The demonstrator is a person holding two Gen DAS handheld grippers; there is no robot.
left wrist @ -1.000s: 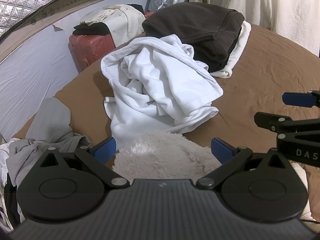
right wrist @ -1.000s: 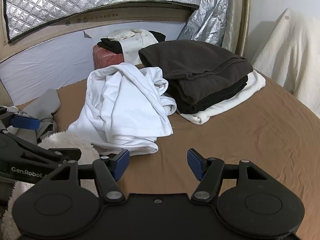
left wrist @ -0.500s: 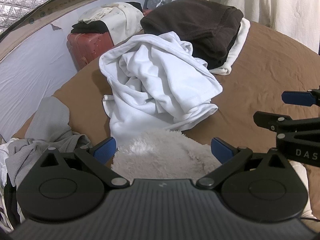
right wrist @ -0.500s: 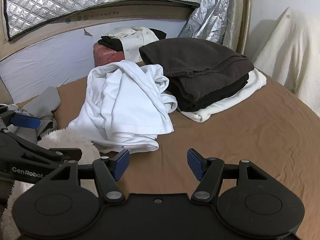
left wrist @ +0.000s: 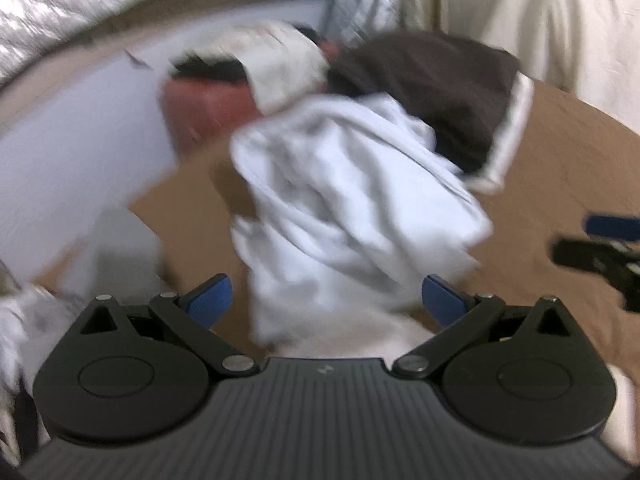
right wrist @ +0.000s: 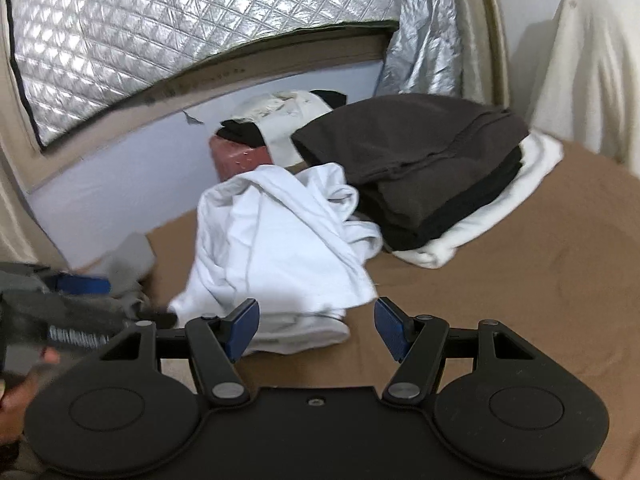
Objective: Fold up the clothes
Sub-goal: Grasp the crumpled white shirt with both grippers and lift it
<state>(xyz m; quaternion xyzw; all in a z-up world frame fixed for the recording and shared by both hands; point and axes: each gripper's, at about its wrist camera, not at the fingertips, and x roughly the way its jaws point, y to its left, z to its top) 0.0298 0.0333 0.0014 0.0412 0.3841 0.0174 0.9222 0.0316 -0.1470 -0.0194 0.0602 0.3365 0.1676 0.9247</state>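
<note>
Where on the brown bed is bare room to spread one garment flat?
The brown sheet is bare right of the crumpled white garment and in front of the folded dark stack. The left side is crowded: grey clothes lie by the white heap, near the wall.

Quilted silver foil (right wrist: 160, 32) covers the window; red suitcase (right wrist: 236, 158) below.
</note>
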